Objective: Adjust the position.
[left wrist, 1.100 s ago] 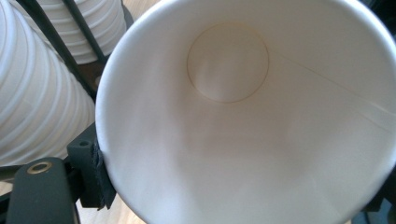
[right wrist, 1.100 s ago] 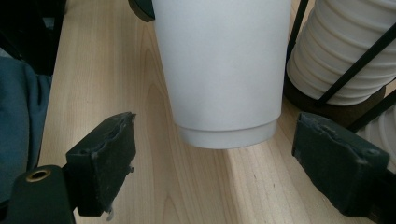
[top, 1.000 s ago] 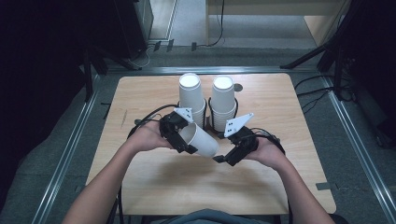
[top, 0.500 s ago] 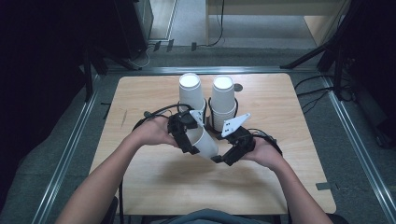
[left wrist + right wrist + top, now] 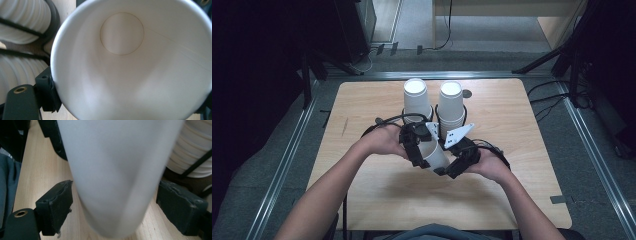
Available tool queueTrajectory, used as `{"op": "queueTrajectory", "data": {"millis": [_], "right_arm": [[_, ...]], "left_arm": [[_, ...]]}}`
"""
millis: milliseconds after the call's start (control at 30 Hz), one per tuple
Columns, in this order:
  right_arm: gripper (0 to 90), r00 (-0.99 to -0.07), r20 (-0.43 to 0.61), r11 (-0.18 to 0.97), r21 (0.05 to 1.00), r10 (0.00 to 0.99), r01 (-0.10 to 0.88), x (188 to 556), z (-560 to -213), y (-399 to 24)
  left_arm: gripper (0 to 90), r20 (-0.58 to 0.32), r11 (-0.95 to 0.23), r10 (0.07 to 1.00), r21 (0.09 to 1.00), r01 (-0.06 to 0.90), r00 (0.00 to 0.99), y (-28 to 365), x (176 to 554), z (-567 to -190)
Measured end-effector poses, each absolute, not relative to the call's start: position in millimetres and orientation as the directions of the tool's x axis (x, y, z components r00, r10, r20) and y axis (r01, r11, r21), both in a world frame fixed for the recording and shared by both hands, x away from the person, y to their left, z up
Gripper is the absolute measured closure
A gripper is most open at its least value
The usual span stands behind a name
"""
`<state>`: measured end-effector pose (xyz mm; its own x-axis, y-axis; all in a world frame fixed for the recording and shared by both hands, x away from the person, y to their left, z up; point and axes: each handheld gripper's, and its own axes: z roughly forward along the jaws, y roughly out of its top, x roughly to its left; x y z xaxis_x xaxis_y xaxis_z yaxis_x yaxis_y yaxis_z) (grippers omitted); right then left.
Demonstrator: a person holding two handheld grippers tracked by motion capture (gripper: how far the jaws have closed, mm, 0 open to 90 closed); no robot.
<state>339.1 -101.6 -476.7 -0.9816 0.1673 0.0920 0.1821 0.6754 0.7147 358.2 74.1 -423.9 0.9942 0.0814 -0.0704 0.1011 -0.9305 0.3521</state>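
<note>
Both forearms enter the high view from its bottom edge, at about 7 and 5 o'clock, and converge toward the middle. The left gripper [image 5: 424,150] sits in the left hand [image 5: 382,142] and points toward 4 o'clock; its jaws stand wide, clamped on the rim of a paper cup [image 5: 433,152], one pad pressing the rim's outside in the left gripper view. The right gripper [image 5: 451,162], in the right hand [image 5: 489,165], points toward 10 o'clock; its jaws are spread, both pads [image 5: 58,200] standing clear of the cup's narrow end between them.
</note>
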Motion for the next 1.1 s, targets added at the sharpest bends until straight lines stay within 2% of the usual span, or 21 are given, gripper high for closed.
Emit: {"op": "queueTrajectory", "data": {"millis": [167, 300, 633, 967, 1100], "right_arm": [[15.9, -0.982, 0.094, 0.673, 0.717, 0.167, 0.183, 338, -478, -98], [21.5, -0.981, 0.085, 0.666, 0.724, 0.171, 0.179, 339, -478, -98], [22.5, -0.983, 0.078, 0.676, 0.717, 0.163, 0.169, 338, -478, -96], [22.2, -0.984, 0.065, 0.665, 0.729, 0.168, 0.161, 337, -472, -101], [22.2, -0.984, 0.055, 0.665, 0.73, 0.169, 0.155, 337, -471, -104]], "left_arm": [[11.2, -0.063, -0.925, 0.077, 0.367, 0.095, 0.995, 69, 357, -422], [10.6, -0.068, -0.926, 0.089, 0.361, 0.107, 0.994, 69, 358, -423], [8.6, -0.069, -0.926, 0.09, 0.362, 0.109, 0.994, 71, 357, -427], [3.6, -0.034, -0.881, 0.104, 0.46, 0.108, 0.994, 82, 354, -426], [0.4, -0.07, -0.853, 0.137, 0.499, 0.154, 0.988, 88, 355, -427]]}}
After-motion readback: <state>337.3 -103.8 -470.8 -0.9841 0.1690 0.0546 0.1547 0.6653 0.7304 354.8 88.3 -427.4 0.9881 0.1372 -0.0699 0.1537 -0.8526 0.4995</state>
